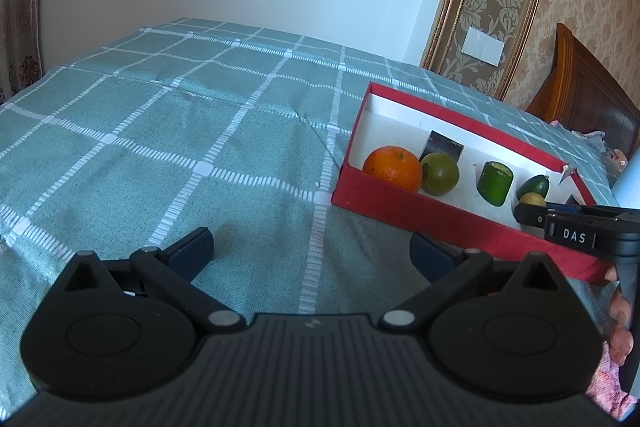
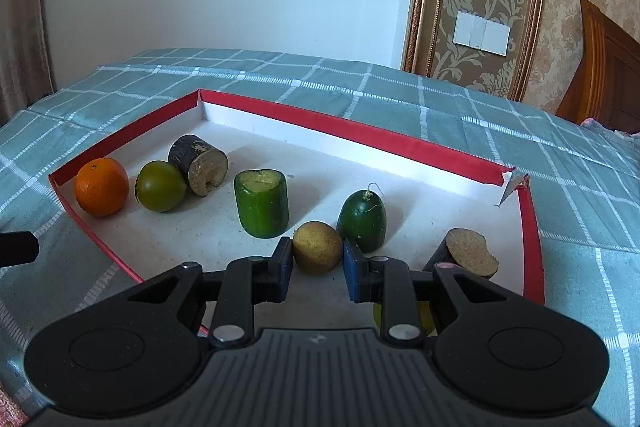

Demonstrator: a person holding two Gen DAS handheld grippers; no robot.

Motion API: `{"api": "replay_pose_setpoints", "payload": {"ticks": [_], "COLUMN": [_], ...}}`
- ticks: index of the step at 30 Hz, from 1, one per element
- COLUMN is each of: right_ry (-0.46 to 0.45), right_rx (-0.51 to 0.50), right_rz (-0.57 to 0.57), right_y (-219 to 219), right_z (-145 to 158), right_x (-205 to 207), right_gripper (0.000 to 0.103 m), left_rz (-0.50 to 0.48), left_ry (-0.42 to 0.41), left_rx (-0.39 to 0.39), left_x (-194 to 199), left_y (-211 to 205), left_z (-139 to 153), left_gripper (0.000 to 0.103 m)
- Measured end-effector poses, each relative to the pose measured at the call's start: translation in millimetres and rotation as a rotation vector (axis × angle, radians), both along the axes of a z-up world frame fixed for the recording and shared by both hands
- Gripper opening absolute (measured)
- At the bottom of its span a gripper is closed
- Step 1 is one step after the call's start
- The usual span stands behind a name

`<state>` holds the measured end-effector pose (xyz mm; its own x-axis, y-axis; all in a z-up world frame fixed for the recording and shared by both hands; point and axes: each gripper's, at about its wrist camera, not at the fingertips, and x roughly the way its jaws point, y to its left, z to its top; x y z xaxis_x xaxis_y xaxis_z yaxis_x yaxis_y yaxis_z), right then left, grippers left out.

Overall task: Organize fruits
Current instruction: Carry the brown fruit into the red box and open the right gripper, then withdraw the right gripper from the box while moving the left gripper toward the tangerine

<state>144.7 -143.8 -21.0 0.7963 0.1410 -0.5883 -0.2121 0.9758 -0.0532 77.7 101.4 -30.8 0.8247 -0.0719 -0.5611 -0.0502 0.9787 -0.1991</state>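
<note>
A red shallow box (image 2: 360,131) with a white floor lies on the green checked cloth. In it stand an orange (image 2: 102,186), a green round fruit (image 2: 160,186), a dark cut cylinder (image 2: 198,163), a green cut cucumber piece (image 2: 262,202), a dark green oval fruit (image 2: 362,221) and a brown cut piece (image 2: 466,253). My right gripper (image 2: 317,259) has its pads against both sides of a yellow-brown round fruit (image 2: 317,247) on the box floor. My left gripper (image 1: 312,251) is open and empty over the cloth, left of the box (image 1: 400,205).
The green checked cloth (image 1: 160,131) covers the surface to the left of the box. A wooden headboard (image 2: 608,75) and a patterned wall with a light switch (image 2: 482,35) lie to the right. A yellow thing partly shows under my right gripper (image 2: 426,313).
</note>
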Motion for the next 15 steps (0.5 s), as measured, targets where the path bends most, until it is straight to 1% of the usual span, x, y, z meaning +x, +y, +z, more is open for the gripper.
{"api": "replay_pose_setpoints", "payload": {"ticks": [6, 9, 10, 11, 12, 13, 14, 15], "right_ry": [-0.001, -0.006, -0.01, -0.015, -0.018, -0.022, -0.031, -0.041], "right_rx": [0.0, -0.002, -0.003, -0.004, -0.001, 0.003, 0.009, 0.007], "right_rz": [0.0, -0.002, -0.003, -0.008, -0.01, -0.008, -0.003, -0.005], "right_y": [-1, -2, -3, -5, -6, -8, -9, -9], "right_z": [0, 1, 1, 2, 3, 3, 4, 6], "right_x": [-1, -2, -3, -4, -5, -7, -9, -11], "right_gripper": [0.027, 0.031, 0.035, 0.043, 0.048, 0.061, 0.069, 0.07], "left_rz": [0.001, 0.001, 0.001, 0.001, 0.001, 0.001, 0.001, 0.001], "left_ry": [0.007, 0.01, 0.012, 0.013, 0.014, 0.014, 0.015, 0.015], "left_rx": [0.019, 0.029, 0.032, 0.035, 0.038, 0.04, 0.041, 0.042], "left_x": [1, 2, 2, 2, 2, 2, 3, 3], "left_y": [-4, -5, -5, -6, -6, -6, -6, -6], "left_z": [0, 0, 0, 0, 0, -1, -1, -1], "left_gripper": [0.103, 0.103, 0.103, 0.103, 0.103, 0.103, 0.103, 0.103]}}
